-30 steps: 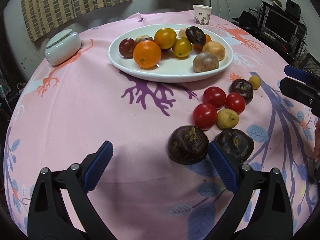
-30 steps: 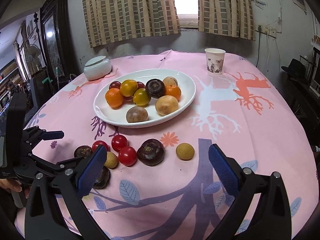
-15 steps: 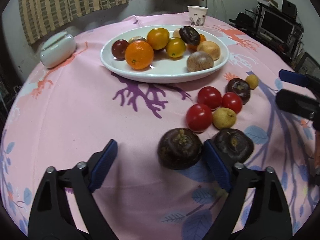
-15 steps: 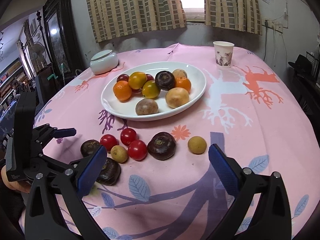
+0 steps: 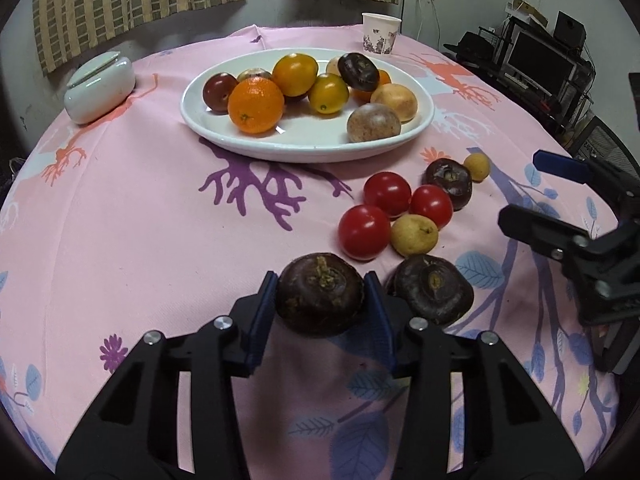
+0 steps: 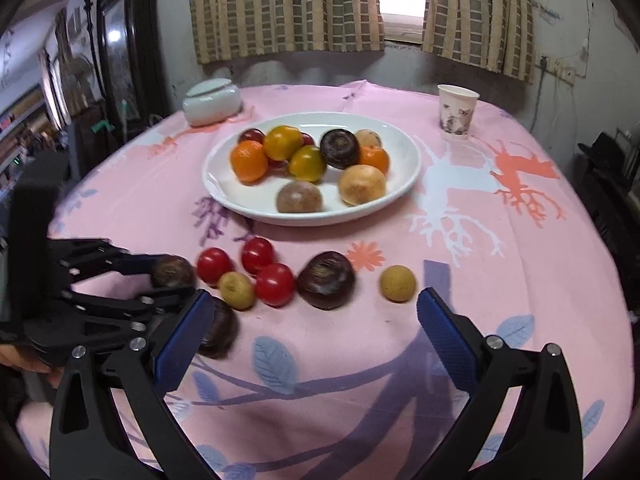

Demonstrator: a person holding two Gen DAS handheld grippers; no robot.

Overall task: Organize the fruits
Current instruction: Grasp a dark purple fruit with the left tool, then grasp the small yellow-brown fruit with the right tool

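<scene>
No legible text, label, brand, number or sign on anything in view.

black frames, blue-padded fingers [image 5: 376,312], seemingly silver screws.

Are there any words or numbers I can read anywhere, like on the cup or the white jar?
No readable text anywhere.
Paper cup: a dark printed picture, no letters I can make out.
White lidded jar: plain, no writing.
Tablecloth: only tree, leaf and flower patterns.
Boxes and screens on the shelves: too small and blurred to read.
</scene>
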